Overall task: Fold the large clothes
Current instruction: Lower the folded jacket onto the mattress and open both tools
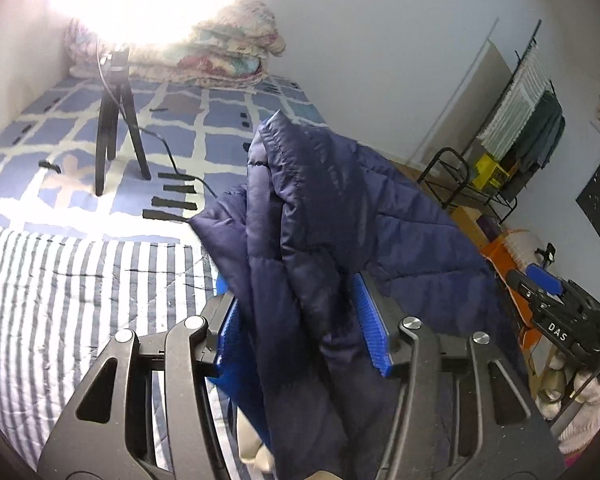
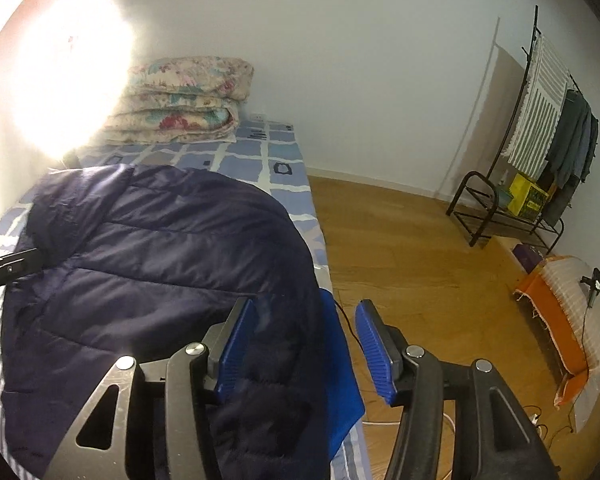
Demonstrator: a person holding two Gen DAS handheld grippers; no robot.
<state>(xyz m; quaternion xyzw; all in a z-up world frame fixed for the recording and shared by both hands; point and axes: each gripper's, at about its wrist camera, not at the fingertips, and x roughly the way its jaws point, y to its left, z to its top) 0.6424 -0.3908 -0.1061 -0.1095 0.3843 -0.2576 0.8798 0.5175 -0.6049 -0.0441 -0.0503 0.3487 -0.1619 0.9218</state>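
Observation:
A navy quilted puffer jacket [image 1: 312, 216] with a bright blue lining hangs bunched between the blue pads of my left gripper [image 1: 296, 312], which is shut on it and holds it above the bed. In the right wrist view the jacket [image 2: 152, 248] lies spread over the bed [image 2: 284, 148]. My right gripper [image 2: 306, 344] is open: the jacket's edge and blue lining [image 2: 340, 372] lie between the jaws, against the left pad, with a gap to the right pad. The left gripper's tip [image 2: 8, 266] shows at the jacket's far left edge. The right gripper [image 1: 540, 284] shows at the right of the left wrist view.
The bed has a blue checked sheet [image 1: 220, 136] and a striped quilt [image 1: 80, 300]. A black tripod [image 1: 114, 120] with a bright lamp stands on it, near a folded floral quilt [image 2: 188, 100]. A clothes rack [image 2: 540, 120], a black shoe rack [image 2: 480, 208] and an orange-covered item [image 2: 560, 320] stand on the wooden floor.

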